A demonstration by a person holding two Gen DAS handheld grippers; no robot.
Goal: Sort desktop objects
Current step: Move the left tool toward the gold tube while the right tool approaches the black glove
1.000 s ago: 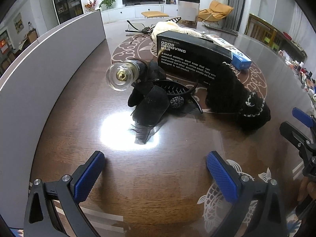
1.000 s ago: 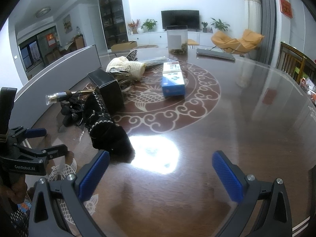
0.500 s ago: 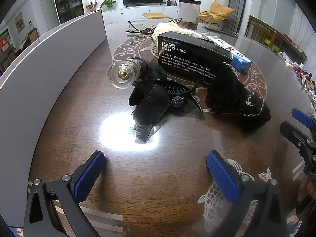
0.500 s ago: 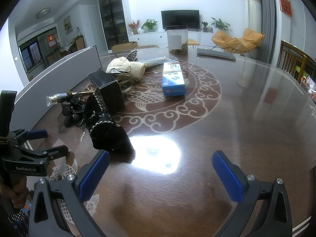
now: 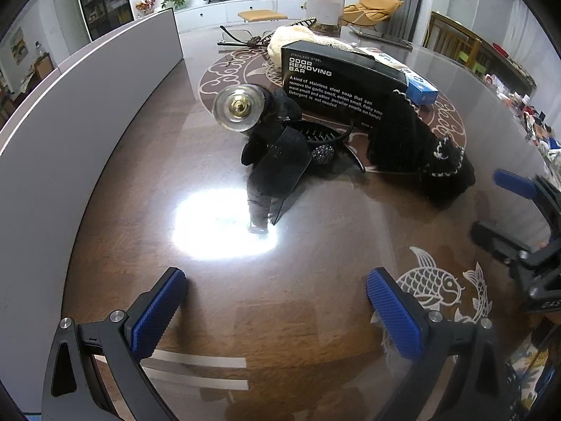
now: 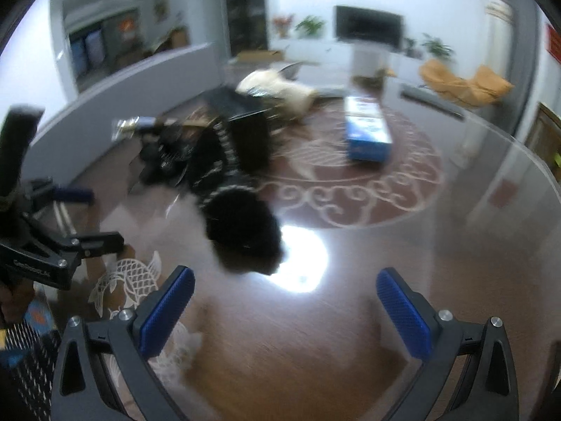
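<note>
Two grippers are present over one large dark wooden table (image 5: 333,280) with a glossy top, a pale scroll ring and white fish motifs. A curved grey panel (image 5: 70,133) stands along the table's left side.

Largest of the desktop items is the black box (image 5: 336,80) printed "ODOR REMOVING BAR", standing on the ring pattern near the table's middle. A black knitted item (image 5: 417,151) with pale trim lies just in front of the box's right end, touching or nearly touching it. Behind the box sits a cream knitted item (image 5: 301,40), and to its right a blue and white carton (image 5: 417,87) lies flat. A black hair claw clip (image 5: 322,140) with a studded ornament lies in front of the box, and dark fabric pieces (image 5: 280,168) overlap it on the left. A clear round-capped bottle (image 5: 240,107) lies on its side above that fabric, cap toward the left camera. Spectacles (image 5: 242,37) lie at the far side.

Left gripper (image 5: 277,312): jaws wide apart, nothing between the blue pads, positioned over bare table short of the clip pile.

Right gripper (image 6: 285,312): jaws wide apart, holding nothing. The right view is motion-blurred; the black knitted item sits just beyond its left finger, apart from it.
</note>
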